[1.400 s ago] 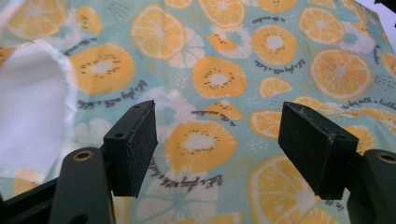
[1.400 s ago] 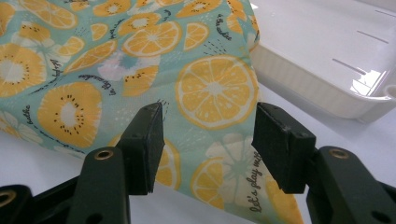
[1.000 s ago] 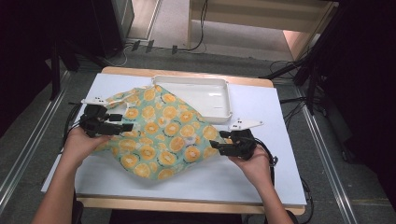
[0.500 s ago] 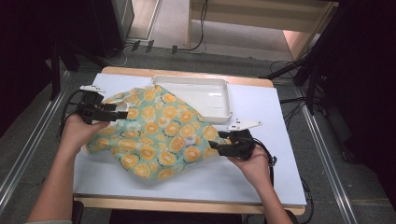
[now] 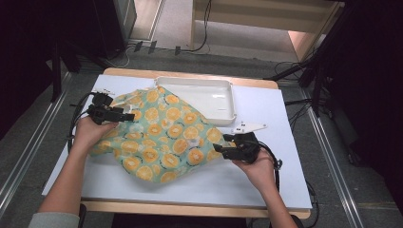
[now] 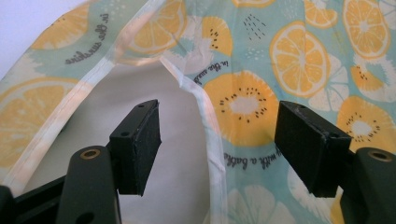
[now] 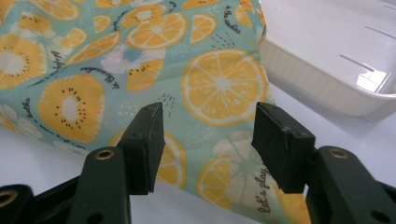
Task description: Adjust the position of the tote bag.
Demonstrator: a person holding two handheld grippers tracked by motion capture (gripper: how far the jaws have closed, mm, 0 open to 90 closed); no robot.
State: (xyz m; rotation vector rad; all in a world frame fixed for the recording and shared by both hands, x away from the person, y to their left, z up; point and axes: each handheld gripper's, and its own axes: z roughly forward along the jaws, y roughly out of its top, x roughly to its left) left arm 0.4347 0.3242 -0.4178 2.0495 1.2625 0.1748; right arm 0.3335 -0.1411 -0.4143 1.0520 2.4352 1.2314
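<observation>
In the high view, a white table (image 5: 266, 183) with a wooden edge stood on grey flooring, dark equipment and cables around it. A fruit-print cloth bag (image 5: 161, 135) lay on it, its far edge against a white tray (image 5: 209, 97). The left gripper (image 5: 124, 115) had shifted from the bag's near-left part to its upper-left corner; the right gripper (image 5: 219, 151) had kept its place at the bag's right edge. In the left gripper view, the jaws stood wide, unclamped, over the bag's (image 6: 261, 70) open mouth and hem, with script reading "in the sunshine". In the right gripper view, the parted jaws held nothing over the bag (image 7: 140, 60); "let's play" showed, the tray (image 7: 336, 60) just beside it.
</observation>
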